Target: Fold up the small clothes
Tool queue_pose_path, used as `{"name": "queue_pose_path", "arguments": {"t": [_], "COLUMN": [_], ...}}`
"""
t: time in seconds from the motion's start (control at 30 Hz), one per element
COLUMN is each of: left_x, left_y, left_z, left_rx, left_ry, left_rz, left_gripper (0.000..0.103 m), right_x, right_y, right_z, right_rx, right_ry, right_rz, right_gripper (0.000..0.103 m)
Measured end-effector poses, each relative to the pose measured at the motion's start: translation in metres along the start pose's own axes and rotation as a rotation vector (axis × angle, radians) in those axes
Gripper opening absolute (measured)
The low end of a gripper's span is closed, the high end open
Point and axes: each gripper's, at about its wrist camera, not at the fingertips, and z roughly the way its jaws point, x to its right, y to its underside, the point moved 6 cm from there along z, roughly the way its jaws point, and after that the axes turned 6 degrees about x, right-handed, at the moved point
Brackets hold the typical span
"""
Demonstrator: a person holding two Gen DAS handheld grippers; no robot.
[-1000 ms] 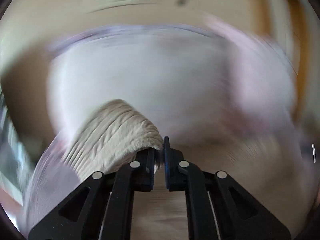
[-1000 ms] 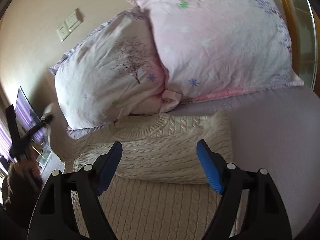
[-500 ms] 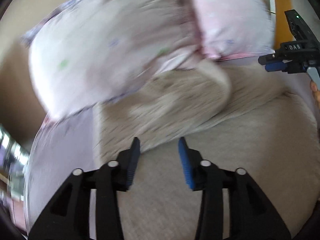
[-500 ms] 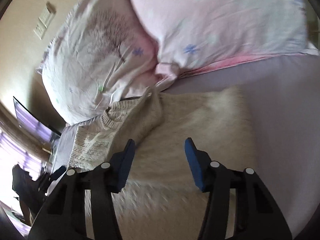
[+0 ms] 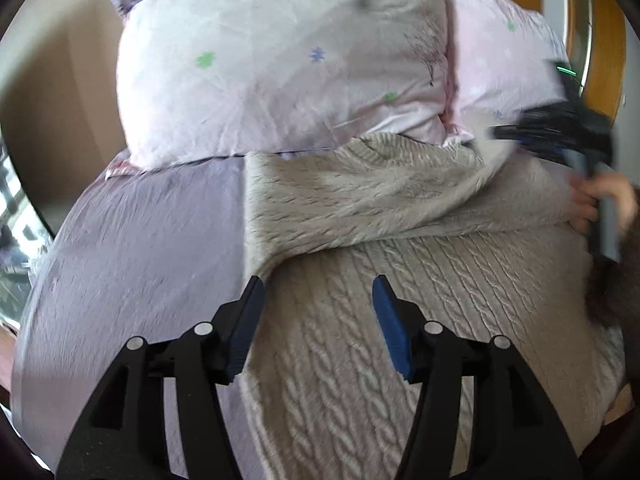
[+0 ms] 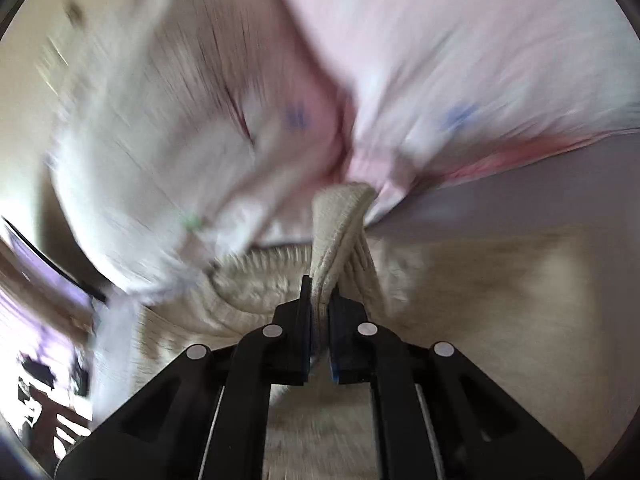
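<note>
A cream cable-knit sweater (image 5: 400, 300) lies on the lilac bed sheet (image 5: 140, 240), its left sleeve (image 5: 360, 200) folded across the chest toward the right. My left gripper (image 5: 318, 300) is open and empty, hovering over the sweater's left edge. My right gripper (image 6: 319, 300) is shut on the sleeve cuff (image 6: 340, 216), which stands up between its jaws. The right gripper also shows blurred at the right edge of the left wrist view (image 5: 560, 132), held by a hand. The right wrist view is motion-blurred.
Two pale pink floral pillows (image 5: 280, 64) (image 6: 460, 60) lean at the head of the bed just beyond the sweater's collar. A wooden frame (image 5: 604, 40) stands at the far right. The beige wall is behind the pillows.
My left gripper let go of the sleeve, opened and drew back over the sweater's left edge. My right gripper, open before, closed on the sleeve cuff and is moving with it.
</note>
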Motion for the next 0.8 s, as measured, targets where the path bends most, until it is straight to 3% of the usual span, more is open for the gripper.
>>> {"name": "queue_pose_path", "arguments": {"t": [0.07, 0.1, 0.17, 0.2, 0.23, 0.33, 0.5, 0.67, 0.8], "left_x": [-0.008, -0.011, -0.018, -0.021, -0.024, -0.029, -0.033, -0.030, -0.026], "left_y": [0.004, 0.007, 0.013, 0.017, 0.024, 0.043, 0.084, 0.117, 0.133], "left_z": [-0.005, -0.008, -0.016, -0.022, -0.031, -0.046, -0.068, -0.079, -0.099], "left_rx": [-0.002, -0.004, -0.006, -0.009, -0.020, -0.062, -0.158, -0.219, -0.216], "left_ry": [0.037, 0.060, 0.112, 0.137, 0.172, 0.228, 0.342, 0.389, 0.413], "left_rz": [-0.060, -0.089, -0.143, -0.167, -0.193, -0.228, -0.325, -0.393, -0.416], "left_gripper": [0.056, 0.056, 0.056, 0.056, 0.056, 0.058, 0.058, 0.056, 0.056], "right_x": [0.016, 0.028, 0.055, 0.067, 0.078, 0.106, 0.133, 0.120, 0.102], "right_y": [0.010, 0.019, 0.035, 0.045, 0.054, 0.085, 0.139, 0.171, 0.193], "right_z": [-0.042, -0.061, -0.090, -0.104, -0.120, -0.169, -0.197, -0.222, -0.234], "right_rx": [0.039, 0.041, 0.022, 0.022, 0.030, 0.004, -0.119, -0.173, -0.239], "right_ry": [0.005, 0.029, 0.083, 0.100, 0.114, 0.098, 0.035, -0.100, -0.199], "right_rz": [0.035, 0.056, 0.090, 0.104, 0.118, 0.123, 0.181, 0.168, 0.106], "right_gripper": [0.009, 0.016, 0.044, 0.063, 0.068, 0.068, 0.064, 0.060, 0.060]}}
